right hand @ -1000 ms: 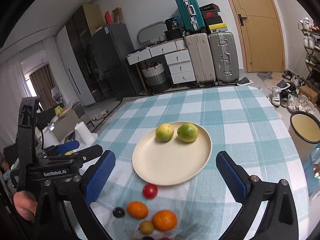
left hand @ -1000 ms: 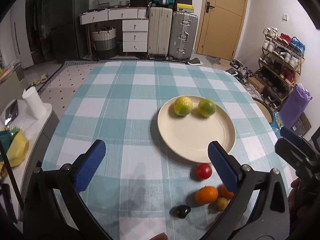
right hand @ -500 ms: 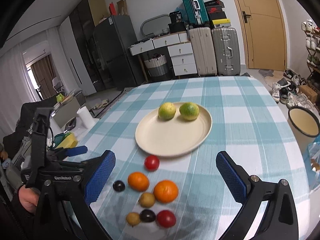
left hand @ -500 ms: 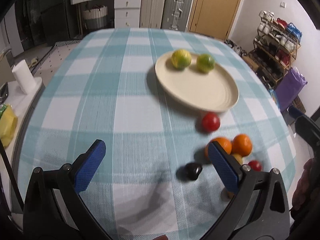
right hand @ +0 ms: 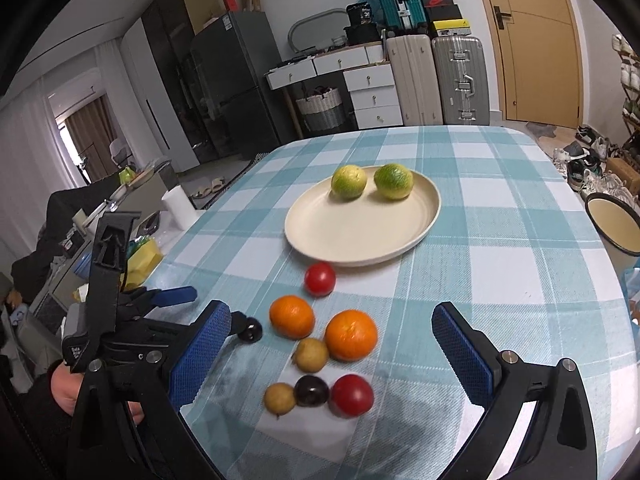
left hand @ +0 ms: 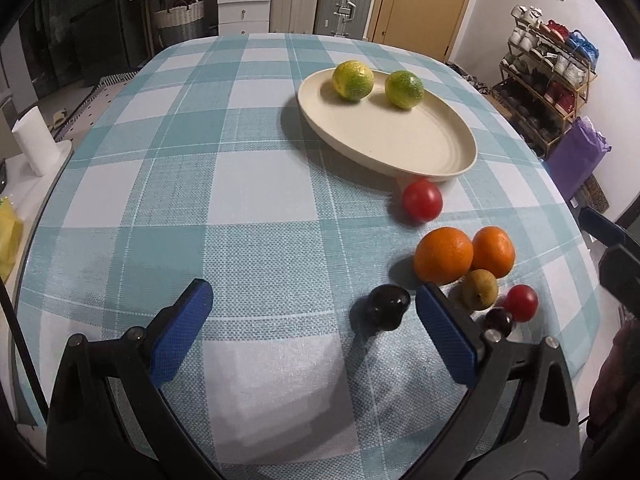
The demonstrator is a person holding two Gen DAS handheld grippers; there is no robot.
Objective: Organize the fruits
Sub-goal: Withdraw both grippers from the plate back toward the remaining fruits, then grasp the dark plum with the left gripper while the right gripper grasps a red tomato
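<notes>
L gripper (left hand: 306, 322) spread wide, empty; dark plum (left hand: 387, 306) just inside its R finger; R gripper (right hand: 330, 346) likewise released, loose fruit cluster (right hand: 320, 354) btwn fingers; beyond, plate (right hand: 352, 236) holds 2 green citrus (right hand: 370, 182); est. early, most fruit unsorted.

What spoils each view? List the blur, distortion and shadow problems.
Left wrist: fisheye bends the table edges; slight motion blur on the plate and green citrus. Right wrist: dark vignette corners; soft shadows beneath the oranges; fruit fairly sharp.
</notes>
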